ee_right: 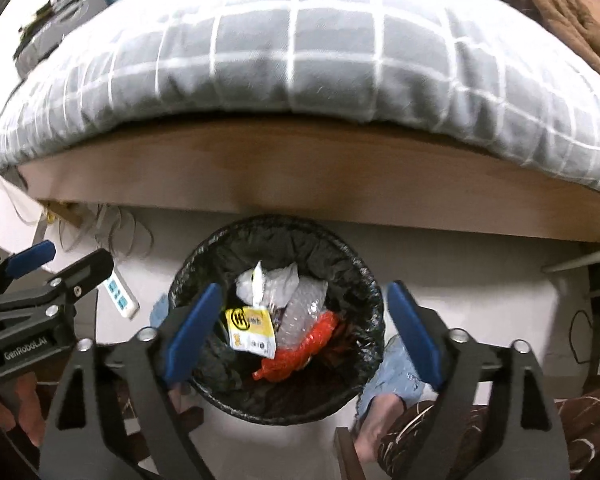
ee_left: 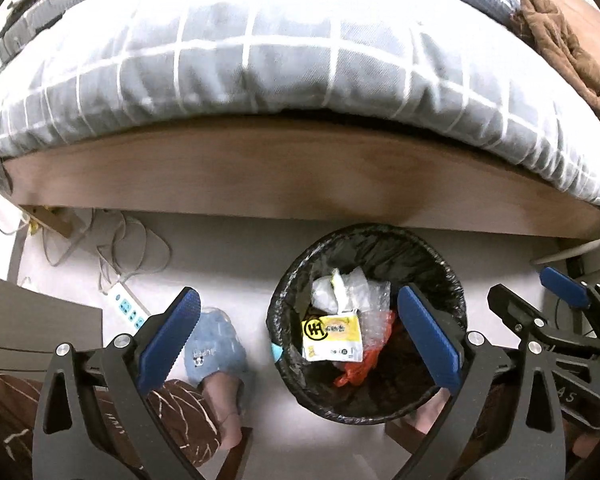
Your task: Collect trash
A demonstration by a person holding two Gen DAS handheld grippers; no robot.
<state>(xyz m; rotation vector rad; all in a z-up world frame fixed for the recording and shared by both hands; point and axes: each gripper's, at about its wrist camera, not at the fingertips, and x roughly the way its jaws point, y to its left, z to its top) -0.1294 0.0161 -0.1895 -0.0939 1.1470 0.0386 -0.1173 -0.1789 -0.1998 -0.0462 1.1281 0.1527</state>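
Trash mostly in, both grippers empty above the bin.

Left gripper [ee_left: 300, 344] and right gripper [ee_right: 302, 328] spread wide, grasping nothing. Black-lined bin [ee_left: 452, 280] on pale floor [ee_left: 228, 264], just beside wooden bed frame [ee_left: 260, 176]; yellow wrapper [ee_left: 332, 338], clear plastic [ee_left: 340, 288], red bag [ee_left: 358, 368] inside. No loose trash seen on floor; likely near finished. Checked grey duvet [ee_left: 260, 60] above, power strip [ee_left: 128, 308] and slippered foot [ee_left: 216, 348] left of bin.

I'm looking at a wooden bed frame [ee_left: 300, 176] bearing a grey checked duvet [ee_left: 260, 60], pale floor [ee_left: 220, 256] lying beneath.
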